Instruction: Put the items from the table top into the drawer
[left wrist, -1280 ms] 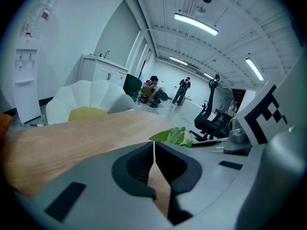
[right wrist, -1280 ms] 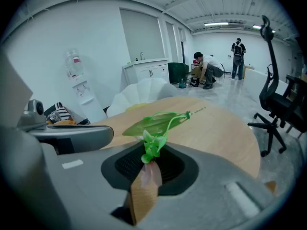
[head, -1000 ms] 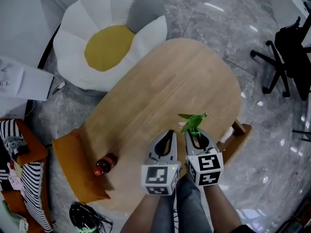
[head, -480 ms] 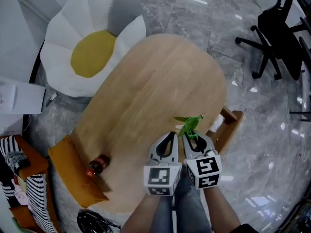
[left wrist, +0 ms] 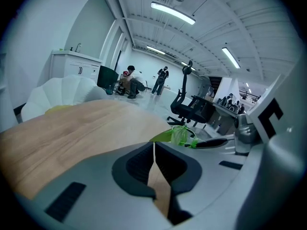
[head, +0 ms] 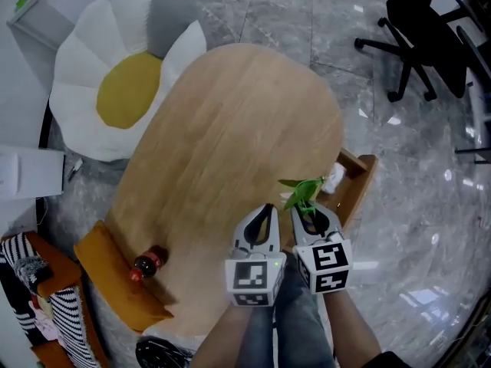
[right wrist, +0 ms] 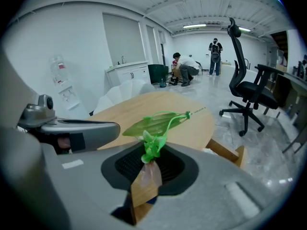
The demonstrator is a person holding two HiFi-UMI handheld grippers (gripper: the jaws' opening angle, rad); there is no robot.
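My right gripper (head: 307,210) is shut on the stem of a green leafy sprig (head: 303,192), which sticks up above the jaws (right wrist: 156,123). It hovers over the wooden table's (head: 230,129) near right edge, close to the open wooden drawer (head: 362,181). Something white (head: 333,179) lies in the drawer. My left gripper (head: 265,208) is right beside it, shut with nothing between the jaws (left wrist: 153,145). A dark cola bottle (head: 146,263) with a red cap lies at the table's near left edge.
A flower-shaped cushion (head: 115,83) sits on the floor beyond the table's far left end. An orange cushion (head: 115,278) lies by the bottle. A black office chair (head: 418,37) stands at the far right on the grey marble floor.
Both grippers have shifted together along the table's near edge toward the open drawer. The sprig stays in the right gripper. The left stays shut.
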